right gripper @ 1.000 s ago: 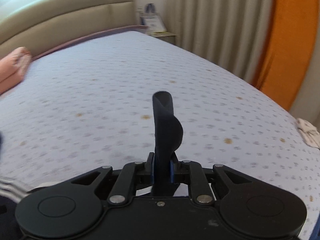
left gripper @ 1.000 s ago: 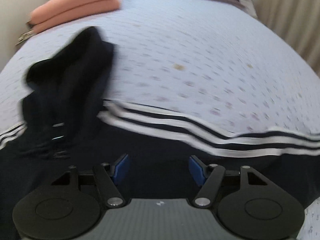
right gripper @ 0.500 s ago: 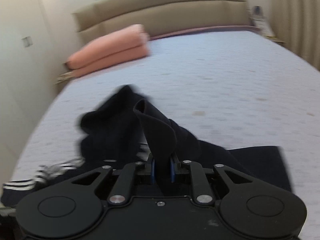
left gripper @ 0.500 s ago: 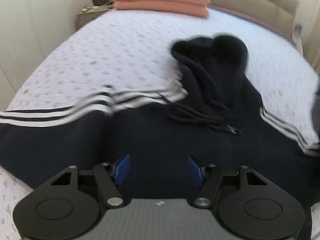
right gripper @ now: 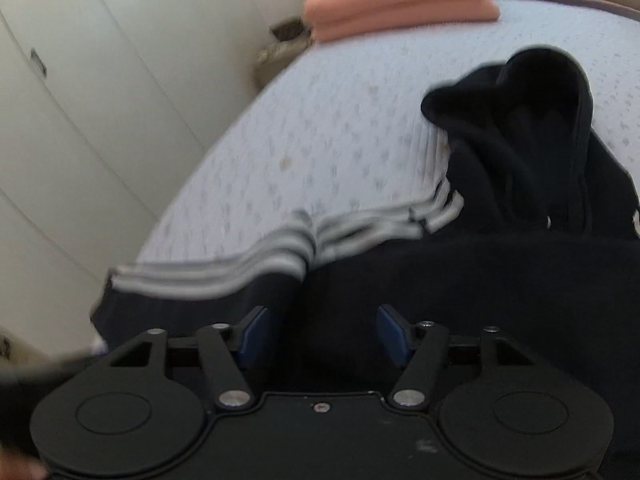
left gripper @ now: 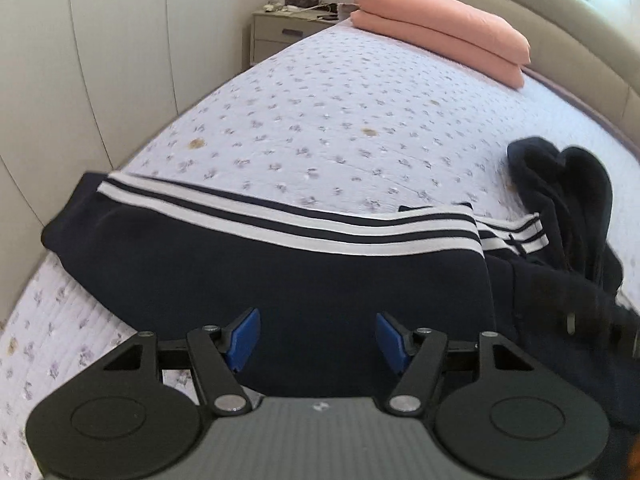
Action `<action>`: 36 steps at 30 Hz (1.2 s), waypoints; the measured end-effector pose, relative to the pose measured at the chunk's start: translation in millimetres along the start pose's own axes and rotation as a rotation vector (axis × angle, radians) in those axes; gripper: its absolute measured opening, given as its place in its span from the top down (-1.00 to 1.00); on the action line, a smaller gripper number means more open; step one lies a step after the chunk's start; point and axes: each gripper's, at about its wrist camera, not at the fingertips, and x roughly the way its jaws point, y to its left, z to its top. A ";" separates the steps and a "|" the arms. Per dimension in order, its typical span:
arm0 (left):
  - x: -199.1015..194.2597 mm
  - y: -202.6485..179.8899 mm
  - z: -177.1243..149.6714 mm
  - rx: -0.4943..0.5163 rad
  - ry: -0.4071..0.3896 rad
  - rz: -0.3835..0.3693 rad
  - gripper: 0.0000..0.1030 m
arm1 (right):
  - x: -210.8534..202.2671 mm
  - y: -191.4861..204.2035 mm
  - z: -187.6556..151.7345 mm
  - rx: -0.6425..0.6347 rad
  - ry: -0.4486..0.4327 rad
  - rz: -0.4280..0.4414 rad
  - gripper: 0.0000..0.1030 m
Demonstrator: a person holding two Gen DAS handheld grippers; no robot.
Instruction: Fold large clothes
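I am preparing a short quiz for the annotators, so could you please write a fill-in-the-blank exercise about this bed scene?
1. The dark hoodie has ____ white stripes along its sleeve.
2. The left gripper and the right gripper are both ____.
3. The folded blanket near the headboard is ____ in colour.
4. The hood lies on the ____ bedspread.

Missing words: three; open; pink; floral

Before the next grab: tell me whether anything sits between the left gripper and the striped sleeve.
Nothing visible does. The left gripper is open directly over the navy hoodie, and the striped sleeve lies ahead of its fingers across bare fabric. The hood is off to the right, out of that path.
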 end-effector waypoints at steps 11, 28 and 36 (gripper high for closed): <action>7.6 -110.4 11.3 0.180 -0.015 -0.357 -0.27 | -117.8 -144.7 -36.4 0.190 -0.128 -0.541 0.44; 45.3 -121.1 -14.1 -0.113 0.032 -0.159 -0.58 | -121.4 -173.5 -83.3 0.337 -0.009 -0.431 0.31; 87.4 -150.0 -1.2 0.042 0.080 -0.186 0.60 | -124.4 -177.7 -78.2 0.338 -0.035 -0.457 0.31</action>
